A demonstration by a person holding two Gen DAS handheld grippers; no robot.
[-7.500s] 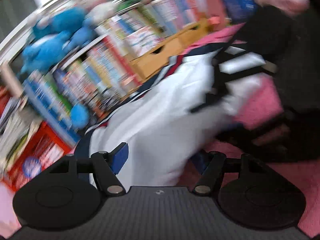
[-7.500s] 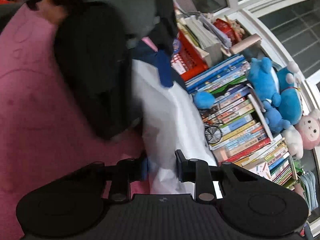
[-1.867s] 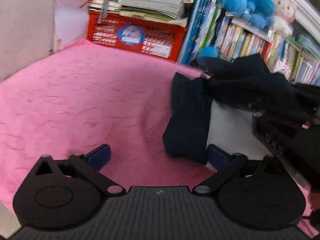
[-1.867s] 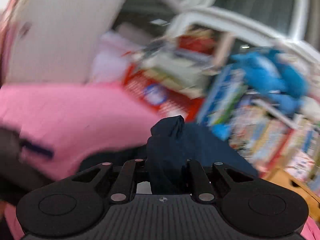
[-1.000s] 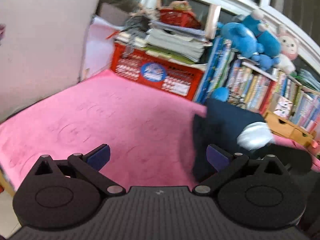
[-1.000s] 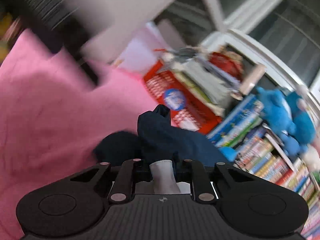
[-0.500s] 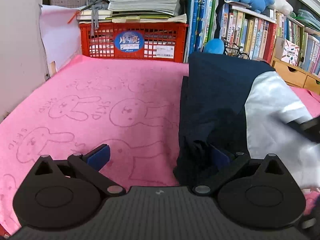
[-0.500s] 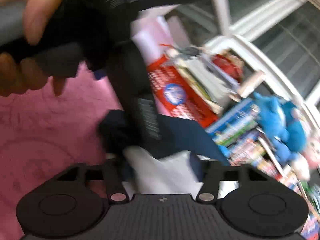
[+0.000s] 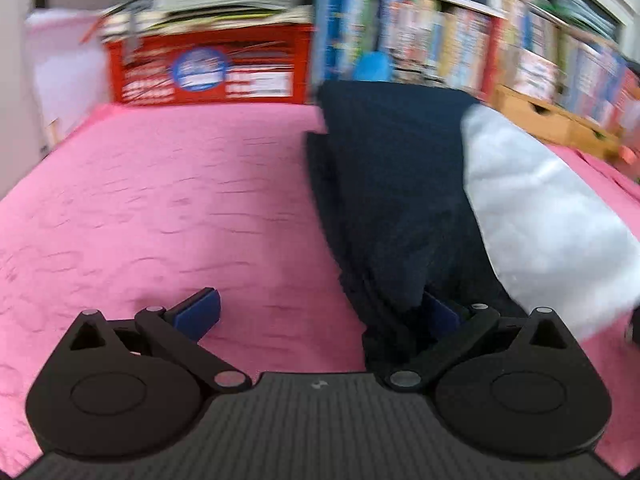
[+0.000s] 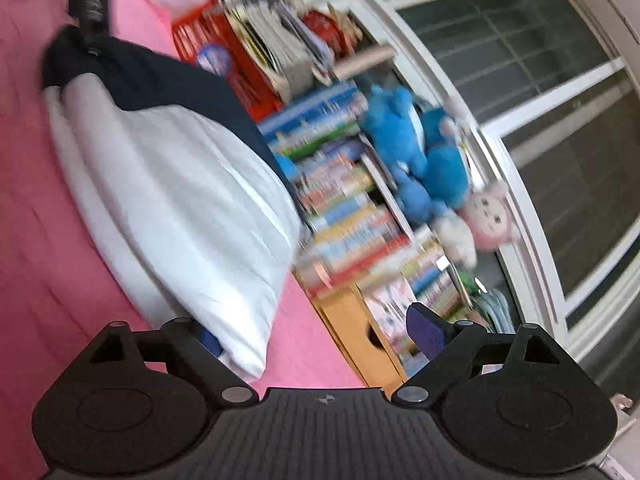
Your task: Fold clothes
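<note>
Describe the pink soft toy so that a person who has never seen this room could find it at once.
Look at the big window with white bars, then at the bookshelf full of colourful books below it. On top of the books, beside the blue plush toys, sits the pink soft toy. It is the only pink one, with a pale face.
</note>
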